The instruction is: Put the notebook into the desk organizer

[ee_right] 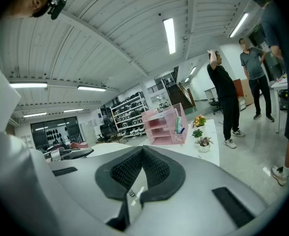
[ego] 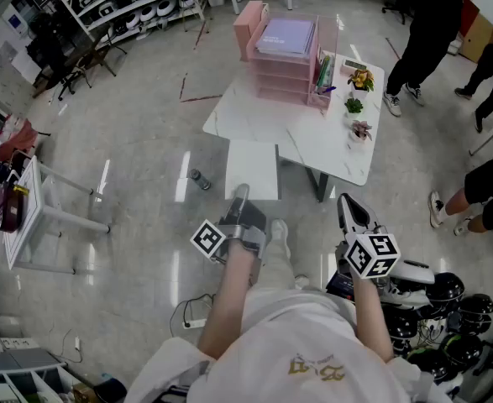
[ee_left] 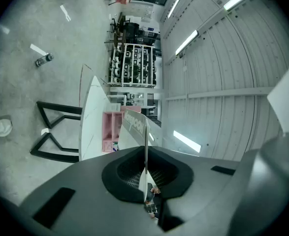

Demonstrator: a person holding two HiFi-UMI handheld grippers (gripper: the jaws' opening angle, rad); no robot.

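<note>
A white notebook [ego: 253, 170] hangs flat over the floor in front of the white table [ego: 313, 145], and my left gripper [ego: 240, 194] is shut on its near edge. In the left gripper view the notebook [ee_left: 133, 124] shows edge-on between the pads of that gripper [ee_left: 145, 157]. At the table's far end stands the pink desk organizer [ego: 281, 75], with a purple pad lying on top of it. It also shows in both gripper views [ee_left: 111, 132] [ee_right: 163, 127]. My right gripper [ego: 352, 212] is held lower right of the table, shut [ee_right: 143, 154] and with nothing in it.
Three small potted plants [ego: 355, 106] line the table's right side. A bottle [ego: 200, 180] lies on the floor to the left. People stand at the right [ego: 427, 32]. Shelving [ego: 137, 2] fills the far left, and black gear [ego: 439, 309] lies at the lower right.
</note>
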